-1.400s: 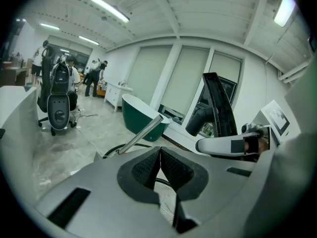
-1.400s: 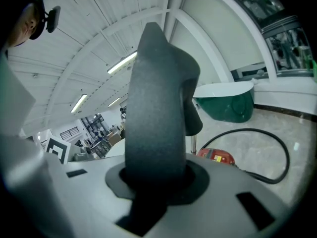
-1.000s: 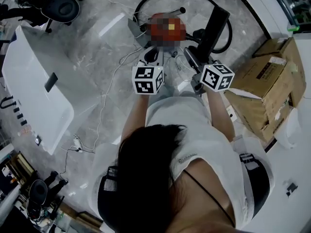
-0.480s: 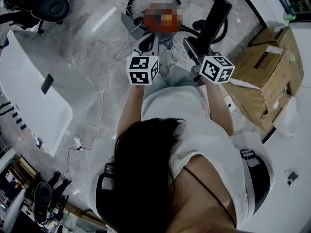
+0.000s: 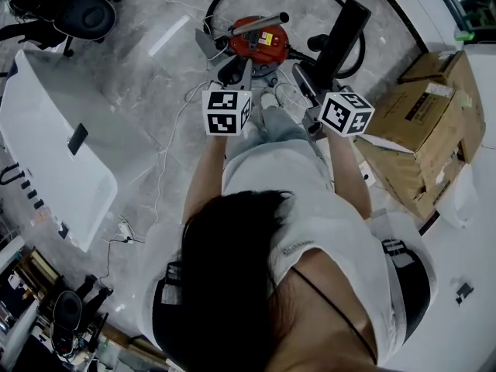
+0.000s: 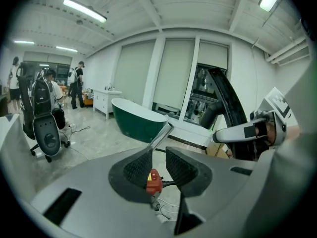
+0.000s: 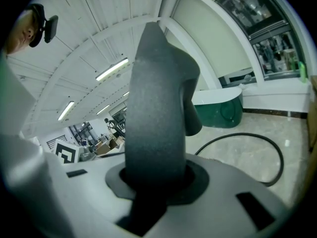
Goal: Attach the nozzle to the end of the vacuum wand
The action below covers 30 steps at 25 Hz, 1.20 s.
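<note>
Black nozzle (image 5: 345, 33) stands clamped in the right claw (image 5: 307, 84), arm outstretched forward.

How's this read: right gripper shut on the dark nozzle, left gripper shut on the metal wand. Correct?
No. The left gripper is not shut on the metal wand: its jaws have just been opening and stand apart, nothing between them, per the left gripper view. The right gripper is shut on the dark nozzle.

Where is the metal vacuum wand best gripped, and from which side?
Probably its silver shaft, mid-length, tongs across it, coming from above: the wand is a slim tube slanting over the red vacuum, and its tip should stay free for the nozzle.
</note>
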Each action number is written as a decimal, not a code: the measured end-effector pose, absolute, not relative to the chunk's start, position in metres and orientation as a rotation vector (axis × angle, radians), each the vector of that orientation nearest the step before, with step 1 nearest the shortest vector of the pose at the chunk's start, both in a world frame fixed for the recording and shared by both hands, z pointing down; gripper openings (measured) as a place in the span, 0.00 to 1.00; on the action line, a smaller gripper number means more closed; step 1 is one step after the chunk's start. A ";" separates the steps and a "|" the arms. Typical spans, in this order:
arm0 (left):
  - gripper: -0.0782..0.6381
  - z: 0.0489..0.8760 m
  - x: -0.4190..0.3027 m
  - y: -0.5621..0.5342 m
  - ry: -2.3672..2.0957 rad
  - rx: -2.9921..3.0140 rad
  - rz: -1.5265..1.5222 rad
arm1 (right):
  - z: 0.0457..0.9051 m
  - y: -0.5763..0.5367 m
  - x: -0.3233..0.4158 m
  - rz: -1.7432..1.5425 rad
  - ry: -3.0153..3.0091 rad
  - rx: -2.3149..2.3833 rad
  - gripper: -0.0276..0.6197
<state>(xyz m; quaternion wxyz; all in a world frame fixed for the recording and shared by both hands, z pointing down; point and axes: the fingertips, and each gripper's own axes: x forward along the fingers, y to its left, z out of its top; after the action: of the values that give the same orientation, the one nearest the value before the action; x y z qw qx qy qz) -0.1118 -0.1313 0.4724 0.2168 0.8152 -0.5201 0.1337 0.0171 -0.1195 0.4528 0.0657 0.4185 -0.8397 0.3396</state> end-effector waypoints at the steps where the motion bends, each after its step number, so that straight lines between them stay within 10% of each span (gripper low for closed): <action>1: 0.21 0.473 -0.111 -0.135 -1.439 2.262 0.384 | 0.452 -0.124 0.017 1.022 -2.536 1.258 0.19; 30: 0.48 0.523 -0.071 -0.227 -1.332 2.415 0.810 | 0.447 -0.196 0.018 1.108 -2.669 1.056 0.19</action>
<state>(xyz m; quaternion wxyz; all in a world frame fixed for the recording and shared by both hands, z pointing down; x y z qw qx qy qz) -0.0712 -0.2272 0.5230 0.1330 0.8327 -0.4593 0.2792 0.0181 -0.1965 0.4472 0.0323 0.3430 -0.8670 0.3599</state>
